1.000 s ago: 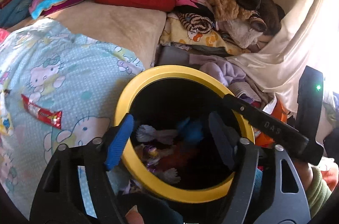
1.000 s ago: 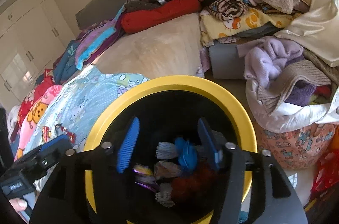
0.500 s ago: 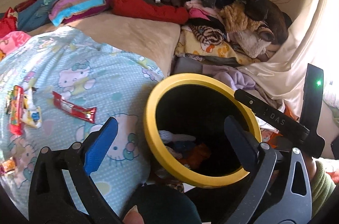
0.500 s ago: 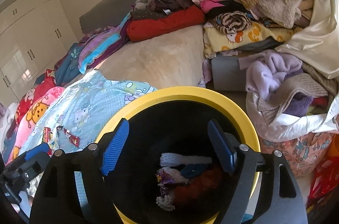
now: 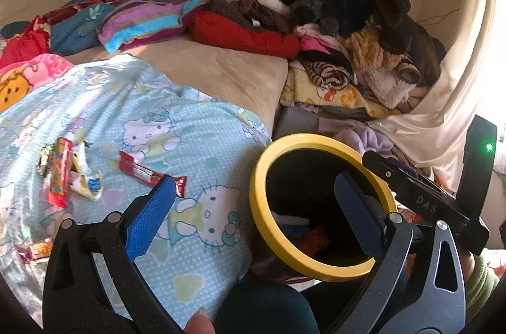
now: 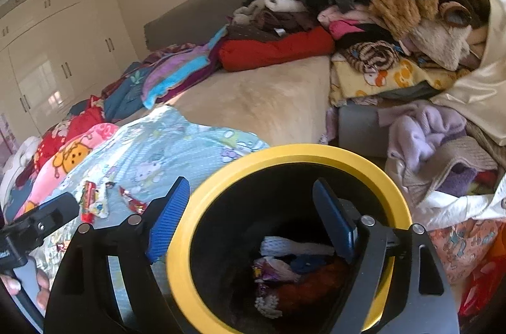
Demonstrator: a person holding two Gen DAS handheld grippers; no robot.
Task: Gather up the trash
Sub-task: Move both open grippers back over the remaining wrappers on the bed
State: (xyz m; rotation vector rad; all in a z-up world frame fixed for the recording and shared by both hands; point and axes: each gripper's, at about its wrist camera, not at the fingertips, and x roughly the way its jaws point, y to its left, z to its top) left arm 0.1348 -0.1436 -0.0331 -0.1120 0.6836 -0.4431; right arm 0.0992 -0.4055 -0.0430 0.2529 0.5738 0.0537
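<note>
While several scraps already lie at the bottom of the yellow-rimmed bin (image 6: 284, 154), among them a white piece, a purple wrapper and something reddish, the collecting looks only partly done, since more litter is spread on the pale blue cartoon-print sheet (image 5: 164, 119) of the bed. A red candy wrapper (image 5: 148, 173) lies nearest the bin, just beyond the left blue pad in the left wrist view; further left sit a red tube-shaped packet (image 5: 58, 173) and a crumpled white-and-yellow wrapper (image 5: 85, 179) touching it, and another small wrapper (image 5: 33, 252) lies near the sheet's lower edge. The left tongs (image 5: 253, 207) are spread wide and hold nothing, poised above the sheet's edge with one finger over the red candy wrapper and the other over the bin's mouth, angled towards the litter. The right tongs (image 6: 253, 217) are likewise spread wide and empty, hanging right over the bin, one finger outside the rim and one inside it. By my reading, the red candy wrapper is the likeliest next pick for the left tongs
</note>
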